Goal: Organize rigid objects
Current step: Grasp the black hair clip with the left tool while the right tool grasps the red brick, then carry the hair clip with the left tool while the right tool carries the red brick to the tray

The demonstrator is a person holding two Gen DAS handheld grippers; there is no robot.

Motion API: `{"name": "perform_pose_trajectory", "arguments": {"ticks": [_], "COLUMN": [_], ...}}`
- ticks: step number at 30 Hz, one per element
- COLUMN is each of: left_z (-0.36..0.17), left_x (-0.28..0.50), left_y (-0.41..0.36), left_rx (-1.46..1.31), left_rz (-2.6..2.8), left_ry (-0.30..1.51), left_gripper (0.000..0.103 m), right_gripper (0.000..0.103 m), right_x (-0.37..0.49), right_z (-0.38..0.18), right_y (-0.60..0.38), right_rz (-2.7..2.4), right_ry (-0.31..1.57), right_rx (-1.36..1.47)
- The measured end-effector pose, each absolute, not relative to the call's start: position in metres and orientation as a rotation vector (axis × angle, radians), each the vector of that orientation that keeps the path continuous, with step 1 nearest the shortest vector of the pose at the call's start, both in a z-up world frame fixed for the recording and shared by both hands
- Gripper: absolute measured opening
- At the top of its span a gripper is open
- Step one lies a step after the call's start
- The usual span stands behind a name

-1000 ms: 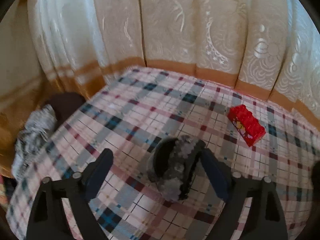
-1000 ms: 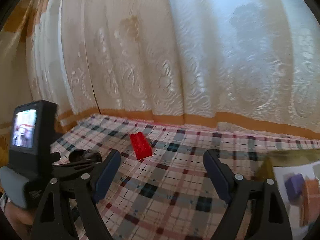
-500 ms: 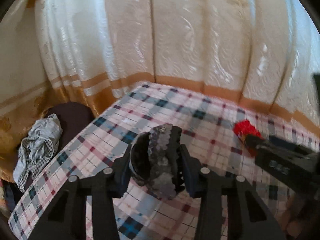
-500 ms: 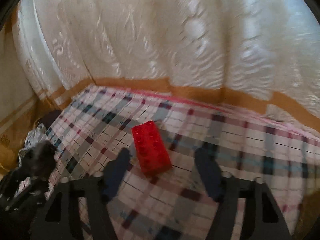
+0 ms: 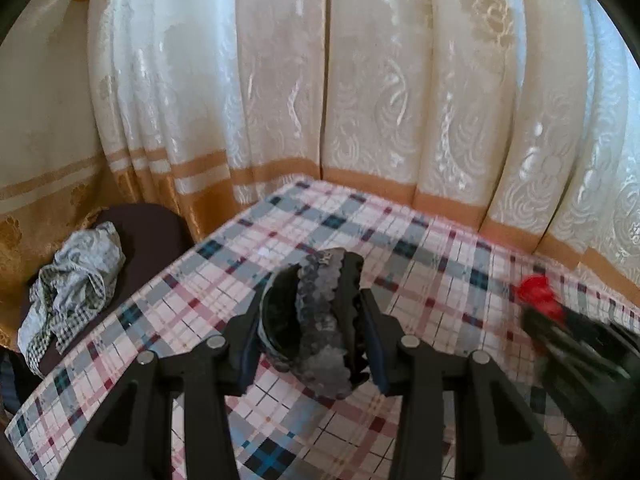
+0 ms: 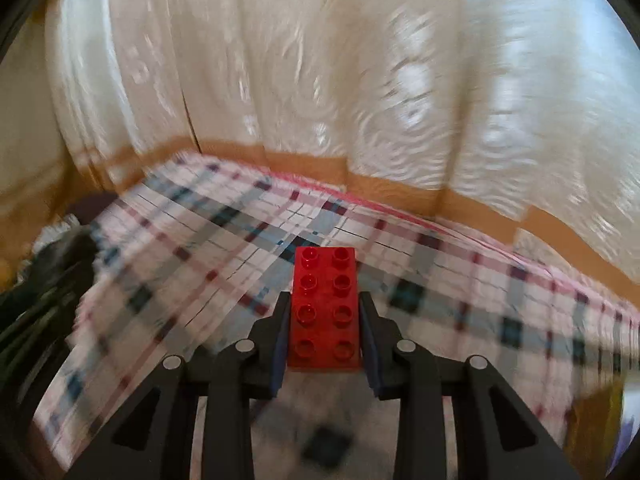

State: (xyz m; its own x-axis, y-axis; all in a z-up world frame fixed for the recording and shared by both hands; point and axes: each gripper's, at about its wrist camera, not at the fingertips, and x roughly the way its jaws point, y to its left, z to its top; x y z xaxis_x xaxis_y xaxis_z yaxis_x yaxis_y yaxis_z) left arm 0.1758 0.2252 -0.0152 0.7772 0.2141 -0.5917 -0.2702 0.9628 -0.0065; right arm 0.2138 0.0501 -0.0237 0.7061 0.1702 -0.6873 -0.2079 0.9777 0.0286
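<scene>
Red brick (image 6: pixel 325 308) between closing tongs (image 6: pixel 325 322), curtain (image 6: pixel 320 80) behind.

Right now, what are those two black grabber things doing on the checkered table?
A person is tidying up with a grabber in each hand. The left gripper has its jaws closed on a dark, lumpy grey-and-black scalloped object, held just above the plaid tablecloth. The right gripper has a red eight-stud plastic building brick between its jaws, which are closing, pads against the brick's sides. A checked cloth lies on a dark seat beside the table.
</scene>
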Motion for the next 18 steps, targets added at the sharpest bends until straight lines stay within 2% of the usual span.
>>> {"name": "perform_pose_trajectory", "arguments": {"ticks": [6, 11, 18], "left_z": [-0.002, 0.001, 0.002], "left_x": [0.152, 0.13, 0.094], "left_y": [0.196, 0.167, 0.115], "left_rx": [-0.047, -0.065, -0.022], "left_rz": [0.222, 0.178, 0.122], "left_ry": [0.505, 0.507, 0.499], "left_gripper": [0.043, 0.043, 0.043], "right_gripper": [0.034, 0.034, 0.034], "right_x": [0.123, 0.063, 0.021], "right_z": [0.005, 0.011, 0.014], "right_y": [-0.003, -0.038, -0.076], "right_rz": [0.24, 0.198, 0.098], "right_ry": [0.633, 0.55, 0.469], "right_rx": [0.044, 0.036, 0.014]}}
